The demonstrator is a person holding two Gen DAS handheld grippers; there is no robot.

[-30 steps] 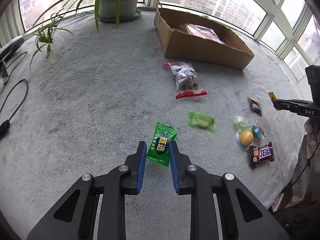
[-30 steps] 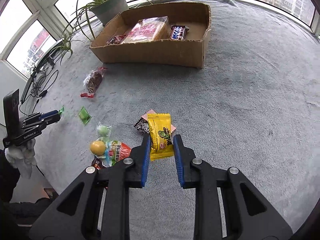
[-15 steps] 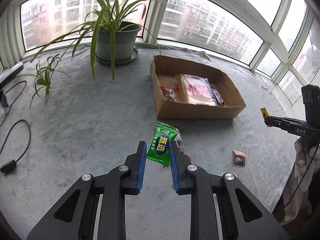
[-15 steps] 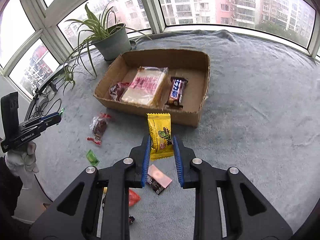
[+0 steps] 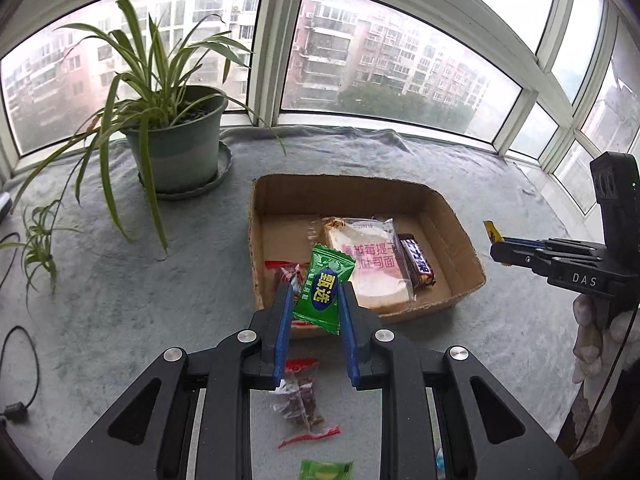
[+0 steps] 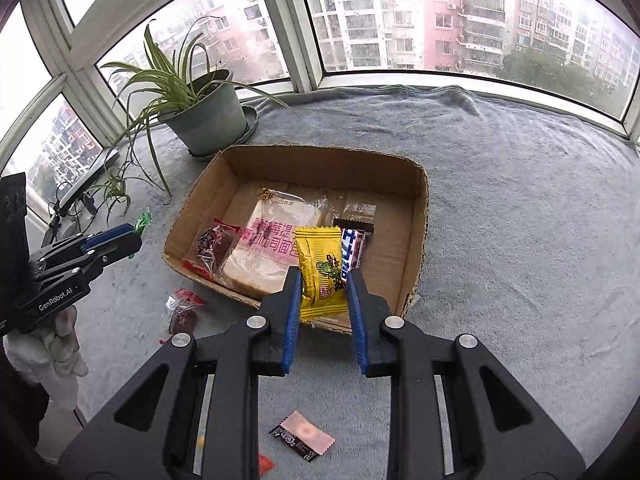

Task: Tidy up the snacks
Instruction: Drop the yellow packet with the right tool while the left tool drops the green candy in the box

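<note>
In the left wrist view, a green crinkled candy wrapper (image 5: 323,289) is being pinched between the blue pads of the left claw (image 5: 313,300), just below frame centre, in front of the near wall of the shallow brown cardboard box (image 5: 466,236). In the right wrist view, a yellow foil snack packet (image 6: 322,273) is being clamped upright by the narrowly closed right claw (image 6: 322,294), over the box's near edge (image 6: 417,240). A red-ended clear sweet bag (image 5: 301,402) is lying on the grey-carpeted counter (image 5: 120,296) at lower centre.

One cardboard box (image 5: 466,276) holds three snacks; two potted plants (image 5: 176,140) stand nearby; two grippers each hold one.
</note>
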